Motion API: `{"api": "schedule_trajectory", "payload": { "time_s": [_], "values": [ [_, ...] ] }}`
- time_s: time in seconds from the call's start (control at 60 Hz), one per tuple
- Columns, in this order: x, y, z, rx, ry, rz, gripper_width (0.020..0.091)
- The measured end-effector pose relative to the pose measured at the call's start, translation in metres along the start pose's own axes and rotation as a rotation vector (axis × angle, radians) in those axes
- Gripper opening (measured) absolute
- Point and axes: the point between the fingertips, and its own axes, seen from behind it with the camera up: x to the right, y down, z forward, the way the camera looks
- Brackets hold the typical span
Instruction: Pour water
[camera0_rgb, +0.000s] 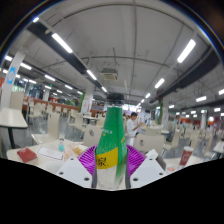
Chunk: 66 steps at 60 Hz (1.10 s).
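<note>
A clear green-tinted bottle (111, 140) with a yellow-green label and a dark cap stands upright between my fingers, lifted well above the tables. My gripper (112, 162) is shut on it, the purple pads (90, 160) pressing its sides at label height. The bottle's base is hidden below the fingers. No cup or other receiving vessel can be made out from here.
A large hall with ceiling strip lights stretches beyond. White work tables (40, 152) lie low on both sides, one bearing a red flat object (27, 155). A person (131, 124) in white stands behind the bottle. A dark cylinder (185, 156) stands on the right table.
</note>
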Motion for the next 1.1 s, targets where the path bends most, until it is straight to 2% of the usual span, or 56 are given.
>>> {"api": "schedule_trajectory", "payload": {
  "time_s": [0.05, 0.133, 0.25, 0.35, 0.467, 0.5, 0.6, 0.683, 0.9, 1.033, 1.067, 1.1],
  "values": [
    [0.017, 0.010, 0.000, -0.031, -0.009, 0.115, 0.0372],
    [0.021, 0.039, 0.006, -0.042, 0.028, 0.151, 0.0373],
    [0.046, 0.051, 0.005, -0.098, 0.007, 0.192, 0.0372],
    [0.028, 0.075, 0.010, -0.134, 0.005, 0.225, 0.0372],
    [0.033, 0.096, 0.008, -0.194, 0.065, 0.216, 0.0385],
    [0.029, 0.091, 0.005, -0.171, 0.086, 0.211, 0.0380],
    [0.029, 0.093, 0.003, -0.173, 0.121, 0.151, 0.0383],
    [0.023, 0.089, 0.000, -0.135, 0.158, 0.067, 0.0387],
    [0.030, 0.091, 0.003, -0.139, 0.196, 0.099, 0.0398],
    [0.028, 0.093, -0.001, -0.152, 0.180, 0.094, 0.0539],
    [0.027, 0.099, -0.001, -0.185, 0.170, 0.091, 0.0601],
    [0.023, 0.105, -0.004, -0.221, 0.150, 0.094, 0.0706]
  ]
}}
